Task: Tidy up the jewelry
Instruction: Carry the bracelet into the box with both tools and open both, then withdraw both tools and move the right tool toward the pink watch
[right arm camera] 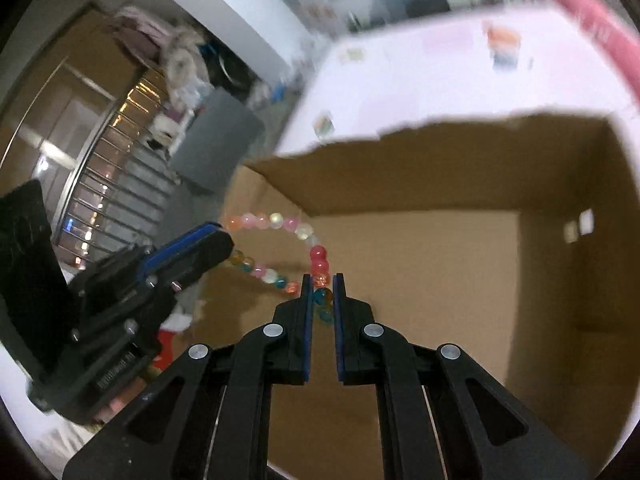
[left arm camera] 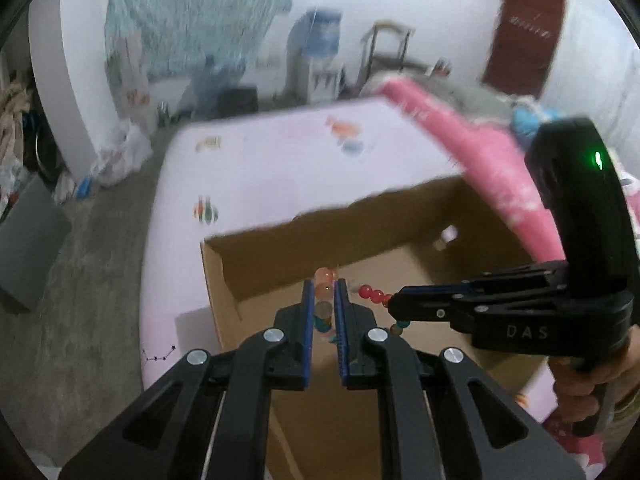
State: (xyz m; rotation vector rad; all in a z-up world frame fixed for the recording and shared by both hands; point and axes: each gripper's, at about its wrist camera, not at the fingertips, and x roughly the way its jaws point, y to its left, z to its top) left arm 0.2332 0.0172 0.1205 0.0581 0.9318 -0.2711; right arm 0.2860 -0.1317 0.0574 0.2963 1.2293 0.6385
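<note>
A string of coloured beads (right arm camera: 276, 220) hangs stretched between both grippers over an open cardboard box (right arm camera: 440, 168). In the left wrist view my left gripper (left arm camera: 324, 282) is shut on orange and teal beads (left arm camera: 323, 300), and my right gripper (left arm camera: 394, 304) comes in from the right, pinching the red end of the string. In the right wrist view my right gripper (right arm camera: 322, 278) is shut on red and teal beads, while my left gripper (right arm camera: 224, 238) holds the far end at the left. The box (left arm camera: 360, 232) looks empty inside.
The box sits on a bed with a pale pink sheet (left arm camera: 280, 152). A pink rolled cushion (left arm camera: 460, 144) lies along the bed's right side. A grey bin (left arm camera: 28, 248) and bags stand on the floor at the left. A hand (left arm camera: 592, 372) grips the right tool.
</note>
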